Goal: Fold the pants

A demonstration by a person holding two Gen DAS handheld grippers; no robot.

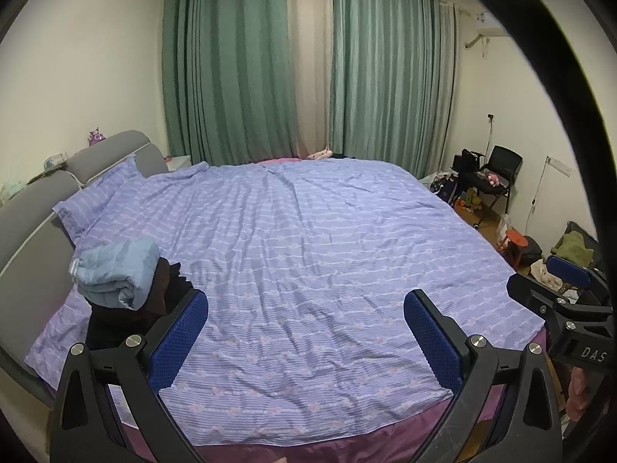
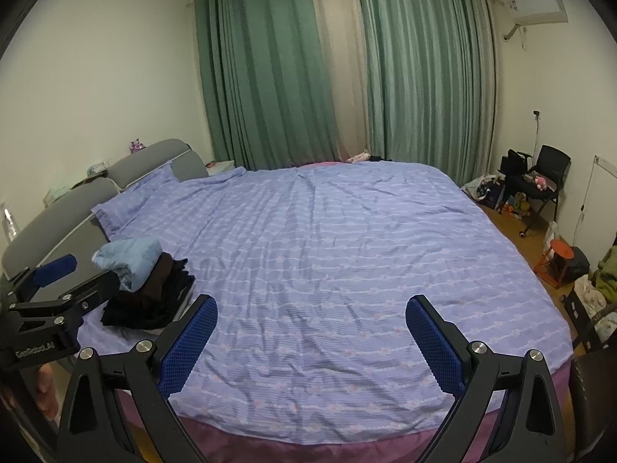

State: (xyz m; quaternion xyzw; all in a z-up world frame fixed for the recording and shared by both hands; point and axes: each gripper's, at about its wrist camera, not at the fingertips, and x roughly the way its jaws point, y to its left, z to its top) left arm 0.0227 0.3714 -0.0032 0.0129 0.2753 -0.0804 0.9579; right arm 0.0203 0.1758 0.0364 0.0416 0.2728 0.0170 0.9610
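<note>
Dark brown and black garments lie in a low stack (image 1: 127, 308) near the headboard end of the bed, with a light blue rolled bundle (image 1: 115, 270) resting on top of them. From these views I cannot tell which pieces in the stack are pants, nor whether they are already folded; the blue one looks loosely rolled, the dark ones flat and layered. No garment lies spread on the open middle of the purple striped bedspread (image 1: 308, 250).

Such cloth should be light, soft and limp: it will sag and slide out of shape when lifted by one point, so a hold at both ends of the waistband, or at waistband and hem, would likely keep it square. The top bundle may tumble if the lower pieces are pulled out from under it.

Both tongs are spread wide and hold nothing. The left gripper (image 1: 306, 332) hovers over the near edge of the bed, the stack just beside its left blue pad (image 1: 181, 339). The right gripper (image 2: 310, 335) hangs over the same near edge, well apart from the stack.

Beyond the bed stand a grey padded headboard (image 1: 46, 200), a matching pillow (image 1: 92, 202), green curtains (image 1: 231, 65), a black chair (image 2: 547, 177) and an orange stool (image 2: 559, 254).
</note>
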